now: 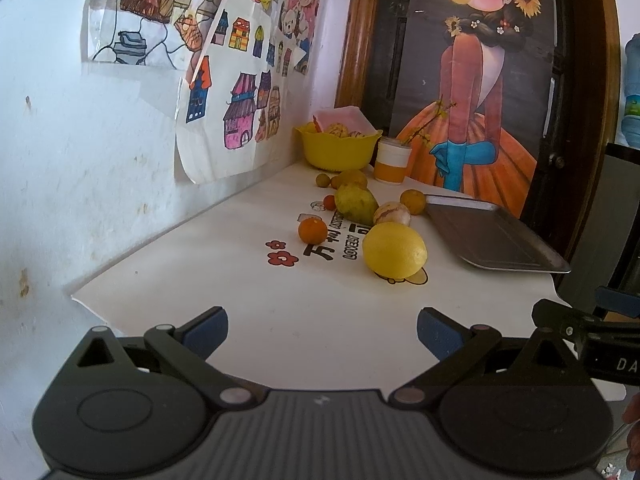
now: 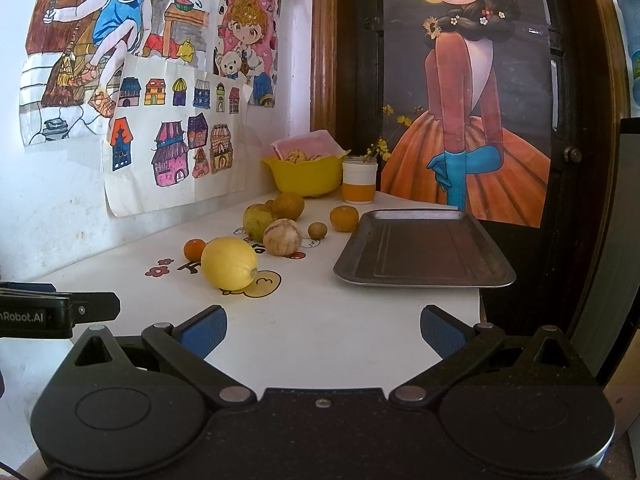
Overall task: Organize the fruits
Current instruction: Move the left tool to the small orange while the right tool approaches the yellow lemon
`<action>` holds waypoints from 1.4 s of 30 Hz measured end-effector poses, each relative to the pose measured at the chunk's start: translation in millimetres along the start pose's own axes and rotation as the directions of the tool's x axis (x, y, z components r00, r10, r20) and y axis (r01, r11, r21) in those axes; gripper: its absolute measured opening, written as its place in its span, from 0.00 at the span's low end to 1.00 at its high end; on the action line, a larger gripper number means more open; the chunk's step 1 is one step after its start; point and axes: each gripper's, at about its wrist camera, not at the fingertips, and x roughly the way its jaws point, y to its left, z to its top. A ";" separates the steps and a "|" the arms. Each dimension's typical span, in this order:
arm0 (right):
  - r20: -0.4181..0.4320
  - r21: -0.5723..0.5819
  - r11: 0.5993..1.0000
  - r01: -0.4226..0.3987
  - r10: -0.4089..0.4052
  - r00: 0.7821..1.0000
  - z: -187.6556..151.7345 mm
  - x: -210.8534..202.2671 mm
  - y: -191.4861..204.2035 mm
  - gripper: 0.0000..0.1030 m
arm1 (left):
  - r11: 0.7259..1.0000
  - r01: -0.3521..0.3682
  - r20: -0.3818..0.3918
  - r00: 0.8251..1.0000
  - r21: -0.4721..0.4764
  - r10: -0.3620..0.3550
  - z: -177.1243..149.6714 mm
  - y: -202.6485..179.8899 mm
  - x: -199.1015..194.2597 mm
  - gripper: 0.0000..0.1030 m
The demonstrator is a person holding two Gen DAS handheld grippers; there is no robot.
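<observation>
Now, both grippers: left gripper [image 1: 322, 334] and right gripper [image 2: 323, 332] hover over the near table edge, jaws spread wide, holding nothing.
Fruit: large round yellow lemon-like fruit [image 2: 229, 263] lies nearest, on the white printed tabletop [image 2: 312, 320], ahead and left of the right gripper, ahead and slightly right of the left.
Long axis: roughly crosswise.
Destination, likely: empty grey metal tray [image 2: 424, 246], to the right.
Writing: "Robot.AI" on the left tool's body; table print partly legible.
</observation>
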 end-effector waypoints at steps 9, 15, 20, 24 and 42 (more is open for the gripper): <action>-0.024 -0.029 0.999 -0.035 0.034 0.999 3.9 13.0 2.9 0.99 | 1.000 -0.030 -0.023 0.999 0.003 0.030 9.9 5.1 11.5 1.00; -0.089 -0.025 0.988 -0.151 0.148 0.985 19.2 40.1 1.0 1.00 | 0.996 -0.082 -0.070 0.994 -0.029 0.080 29.9 20.8 33.4 1.00; -0.131 0.001 0.960 -0.279 0.277 0.952 36.9 69.9 2.1 1.00 | 0.992 -0.095 -0.108 0.990 -0.084 0.086 53.2 39.0 60.2 1.00; -0.175 -0.098 0.939 -0.328 0.309 0.935 48.3 93.3 15.4 1.00 | 0.994 -0.076 -0.121 0.990 -0.081 0.066 71.5 44.2 82.9 1.00; -0.300 -0.212 0.871 -0.443 0.374 0.877 63.0 167.9 46.7 0.90 | 0.996 0.083 -0.242 0.966 -0.032 -0.088 93.2 39.1 176.2 0.85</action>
